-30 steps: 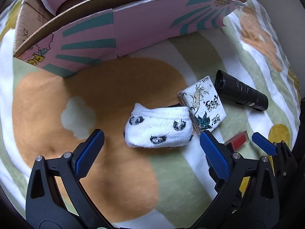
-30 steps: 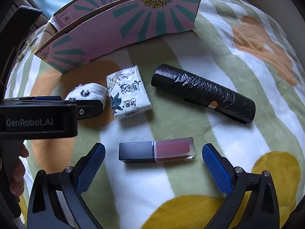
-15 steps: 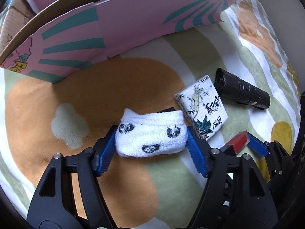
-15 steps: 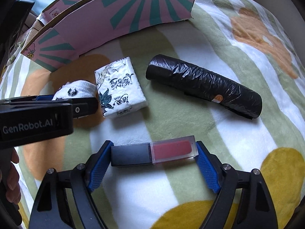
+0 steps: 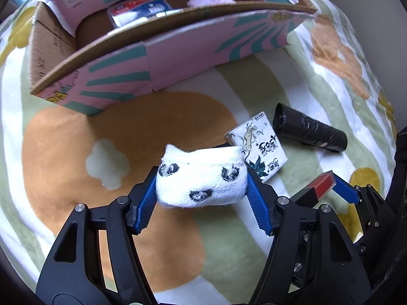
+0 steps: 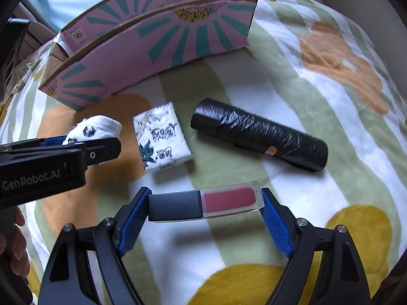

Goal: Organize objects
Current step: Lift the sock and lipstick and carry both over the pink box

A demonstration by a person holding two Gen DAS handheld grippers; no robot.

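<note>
Now both tools grip their loads: a second ago our left gripper (image 5: 202, 193) and right gripper (image 6: 204, 218) stood wide open around the items, half a second ago the fingers had just met them, and at this moment each item is clamped and appears raised off the blanket (image 6: 292, 81). We judge that the grasp step is complete for both hands and that the carry toward the box is the step in hand.

The left gripper's blue pads press the two short ends of the sock (image 5: 202, 181), a rolled white bundle printed with small dark motifs, soft and slightly bulged between the pads. The right gripper's pads clamp the two ends of the lip gloss (image 6: 204, 204), a square tube with a dark cap toward 9 o'clock and a clear, red-filled body toward 3 o'clock; it casts a shadow on the blanket below.

In the left wrist view the cardboard box (image 5: 178, 58) lies at 12 o'clock from the sock, open, with a packet and a pale pink item already inside. Unclaimed on the blanket, seen from the right wrist, are the tissue pack (image 6: 162, 137) at 11 o'clock from the lip gloss and the black bag roll (image 6: 259, 134) at 1 o'clock, near each other but apart.
</note>
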